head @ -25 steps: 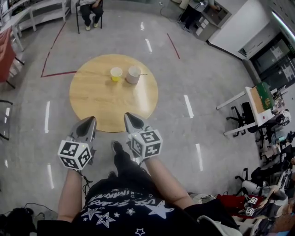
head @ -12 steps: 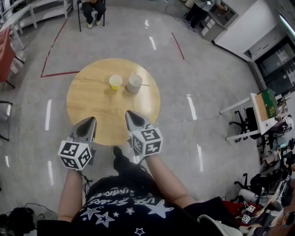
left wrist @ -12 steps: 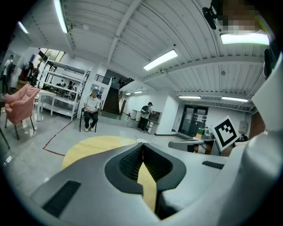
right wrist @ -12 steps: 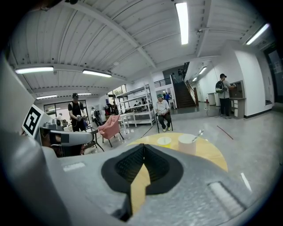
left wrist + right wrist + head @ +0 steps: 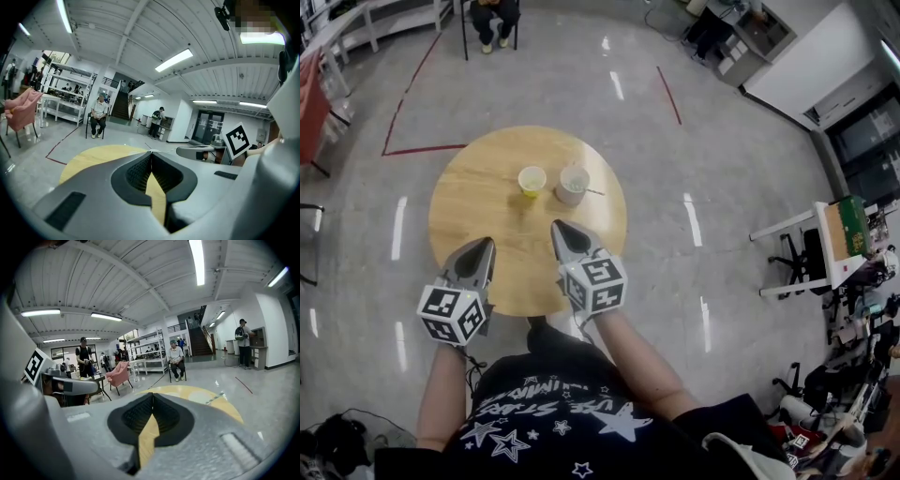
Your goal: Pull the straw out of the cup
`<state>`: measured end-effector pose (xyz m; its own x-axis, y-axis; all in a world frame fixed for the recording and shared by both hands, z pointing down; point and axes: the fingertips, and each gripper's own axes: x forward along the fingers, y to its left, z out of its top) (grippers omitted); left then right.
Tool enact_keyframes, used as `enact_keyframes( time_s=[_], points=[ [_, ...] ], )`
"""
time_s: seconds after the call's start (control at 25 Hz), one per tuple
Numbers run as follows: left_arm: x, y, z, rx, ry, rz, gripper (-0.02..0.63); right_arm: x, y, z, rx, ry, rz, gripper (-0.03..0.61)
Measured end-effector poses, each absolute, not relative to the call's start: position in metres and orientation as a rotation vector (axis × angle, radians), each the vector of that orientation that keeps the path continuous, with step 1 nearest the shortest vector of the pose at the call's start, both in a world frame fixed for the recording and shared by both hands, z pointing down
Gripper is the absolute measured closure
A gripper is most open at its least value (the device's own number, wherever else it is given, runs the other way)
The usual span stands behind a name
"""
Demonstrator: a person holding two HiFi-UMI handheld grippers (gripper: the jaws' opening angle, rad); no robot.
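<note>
Two cups stand on the round wooden surface (image 5: 478, 202) ahead of me. One is a white cup (image 5: 573, 185) with the straw (image 5: 594, 192) in it, and the other is a yellow cup (image 5: 532, 180) just beside it at its 9 o'clock. The straw's free end juts past the rim toward 3 o'clock.

I hold my right gripper (image 5: 558, 226) over the near part of the surface. Its fingers are pressed together with nothing between them, as the right gripper view shows. From their tips the white cup sits between 12 and 1 o'clock, near but apart.

My left gripper (image 5: 483, 243) hangs over the near left edge of the surface. Its fingers are also pressed together and hold nothing. From there the white cup and its straw lie at about 2 o'clock, well apart, and the yellow cup at about 1 o'clock.

Neither gripper touches a cup or the straw. Beyond the surface, at 12 o'clock, a person (image 5: 492, 13) sits on a chair.
</note>
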<state>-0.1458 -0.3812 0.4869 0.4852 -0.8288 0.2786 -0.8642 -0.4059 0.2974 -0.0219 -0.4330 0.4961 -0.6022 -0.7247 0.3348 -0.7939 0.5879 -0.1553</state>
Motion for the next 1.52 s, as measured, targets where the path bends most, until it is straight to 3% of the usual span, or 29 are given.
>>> enact_keyframes(
  time_s=[0.56, 0.6, 0.64, 0.92, 1.04, 1.52],
  points=[
    [-0.136, -0.454, 0.511, 2.272, -1.425, 0.136, 0.607, -0.034, -0.506, 0.531, 1.111, -2.568, 0.467, 0.575],
    [-0.136, -0.458, 0.513, 2.268, -1.425, 0.137, 0.606, -0.036, -0.51, 0.534, 1.097, -2.562, 0.481, 0.557],
    [-0.136, -0.461, 0.515, 2.264, -1.425, 0.138, 0.606, -0.038, -0.514, 0.538, 1.083, -2.555, 0.496, 0.482],
    [-0.139, -0.48, 0.53, 2.232, -1.421, 0.144, 0.606, -0.05, -0.537, 0.559, 1.045, -2.523, 0.514, 0.476],
    [-0.14, -0.488, 0.535, 2.22, -1.422, 0.146, 0.606, -0.055, -0.543, 0.57, 1.004, -2.493, 0.545, 0.413],
    [-0.147, -0.514, 0.548, 2.221, -1.414, 0.179, 0.606, -0.063, -0.576, 0.591, 1.067, -2.411, 0.512, 0.423]
  ],
)
